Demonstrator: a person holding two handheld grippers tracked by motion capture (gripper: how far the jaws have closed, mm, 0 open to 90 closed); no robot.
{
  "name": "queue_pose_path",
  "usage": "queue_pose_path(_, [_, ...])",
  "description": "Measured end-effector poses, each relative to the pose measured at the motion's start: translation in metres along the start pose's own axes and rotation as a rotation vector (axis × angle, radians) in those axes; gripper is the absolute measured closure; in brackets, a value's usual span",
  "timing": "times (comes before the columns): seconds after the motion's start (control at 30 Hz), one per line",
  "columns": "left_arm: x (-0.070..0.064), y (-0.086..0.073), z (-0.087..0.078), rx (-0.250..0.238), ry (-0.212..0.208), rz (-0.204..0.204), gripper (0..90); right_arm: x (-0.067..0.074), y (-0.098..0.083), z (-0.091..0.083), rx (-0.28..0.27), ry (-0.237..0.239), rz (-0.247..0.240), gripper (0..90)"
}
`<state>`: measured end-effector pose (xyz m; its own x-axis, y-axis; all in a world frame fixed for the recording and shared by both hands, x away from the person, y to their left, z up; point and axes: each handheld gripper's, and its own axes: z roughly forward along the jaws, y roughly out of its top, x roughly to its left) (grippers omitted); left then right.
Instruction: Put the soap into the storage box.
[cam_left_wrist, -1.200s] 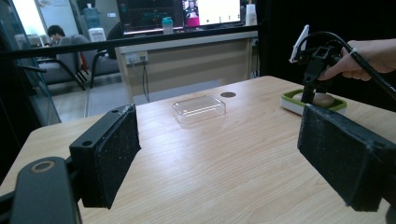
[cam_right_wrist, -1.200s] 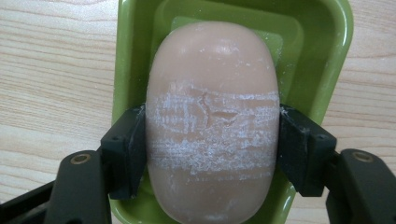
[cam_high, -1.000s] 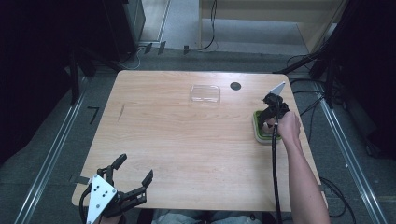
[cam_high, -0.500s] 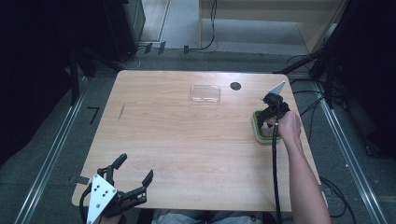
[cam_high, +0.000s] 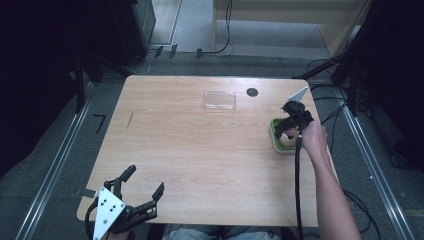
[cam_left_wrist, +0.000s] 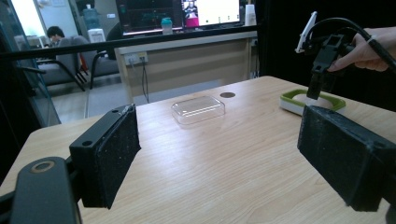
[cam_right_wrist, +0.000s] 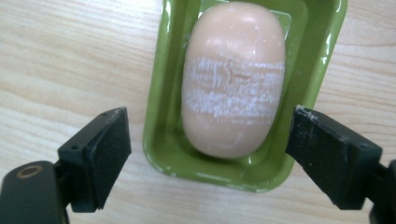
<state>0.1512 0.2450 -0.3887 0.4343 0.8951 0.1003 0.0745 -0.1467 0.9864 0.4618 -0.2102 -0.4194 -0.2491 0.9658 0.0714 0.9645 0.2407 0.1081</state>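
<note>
A peach oval soap bar (cam_right_wrist: 233, 79) with a whitish worn band lies in a green dish (cam_right_wrist: 161, 107) at the table's right edge, the dish (cam_high: 276, 143) also in the high view. My right gripper (cam_right_wrist: 208, 149) hangs open just above it, pointing straight down, its jaws straddling the dish's near end; it appears as the right gripper (cam_high: 289, 125) from above. My left gripper (cam_high: 142, 187) rests open over the table's near left corner, nothing between its jaws. A clear plastic lid (cam_high: 220, 100) lies at the far middle, the lid (cam_left_wrist: 198, 109) ahead of the left jaws.
A small black disc (cam_high: 252, 92) sits on the wooden table (cam_high: 200, 150) right of the lid. A cable trails from the right gripper along the forearm. Metal rails run down both sides of the table. Desks, chairs and screens stand beyond the far edge.
Nothing has visibly moved: the right gripper stays over the soap dish and the left gripper stays at the near left corner.
</note>
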Motion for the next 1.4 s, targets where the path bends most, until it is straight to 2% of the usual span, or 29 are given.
queue_pose_path(0.17, [0.0, 0.0, 0.0, 0.001, -0.002, 0.001, 13.6, 0.002, -0.009, -0.008, -0.017, 0.008, -0.02, 12.4])
queue_pose_path(0.5, [0.0, 0.0, 0.0, 0.003, 0.0, 0.001, 13.6, 0.006, -0.03, -0.016, 0.007, -0.001, -0.075, 8.5])
queue_pose_path(0.87, [0.0, 0.0, 0.0, 0.003, -0.002, 0.003, 13.6, 0.018, -0.056, -0.023, 0.008, 0.007, -0.129, 7.5])
queue_pose_path(1.03, [0.0, 0.0, 0.001, 0.004, -0.002, 0.002, 13.6, 0.024, -0.074, -0.018, 0.031, 0.006, -0.172, 7.5])
queue_pose_path(1.4, [-0.001, 0.001, 0.002, 0.0, -0.009, 0.006, 13.6, 0.03, -0.103, 0.001, 0.073, 0.003, -0.212, 9.0])
